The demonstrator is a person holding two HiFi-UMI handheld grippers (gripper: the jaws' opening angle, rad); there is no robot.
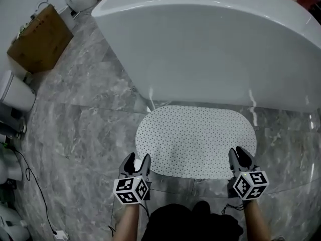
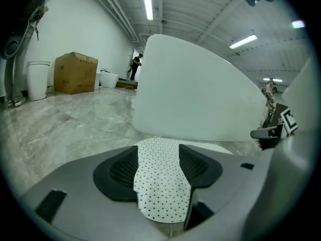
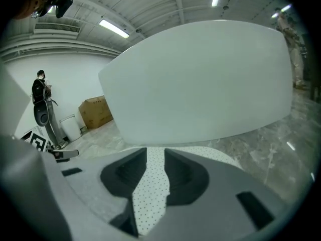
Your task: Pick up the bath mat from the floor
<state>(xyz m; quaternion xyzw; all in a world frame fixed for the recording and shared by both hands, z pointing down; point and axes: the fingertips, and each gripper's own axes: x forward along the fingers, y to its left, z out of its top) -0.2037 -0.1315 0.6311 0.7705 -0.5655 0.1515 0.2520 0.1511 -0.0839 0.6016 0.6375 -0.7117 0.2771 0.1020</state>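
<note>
A white oval bath mat (image 1: 195,139) with small black dots lies flat on the grey marble floor, against the foot of the bathtub (image 1: 210,44). My left gripper (image 1: 138,159) is at the mat's near left edge. Its jaws stand wide apart, and the mat (image 2: 159,185) and its near edge show in the gap between them. My right gripper (image 1: 241,153) is at the near right edge. Its jaws stand closer together, with the mat (image 3: 150,195) showing in the narrow gap. I see neither gripper's pads pressing on the mat.
The big white bathtub (image 2: 195,89) rises right behind the mat. A cardboard box (image 1: 41,39) and a white bin (image 1: 15,92) stand at the far left, and a cable (image 1: 30,177) trails over the floor there. A person (image 2: 135,64) stands far off.
</note>
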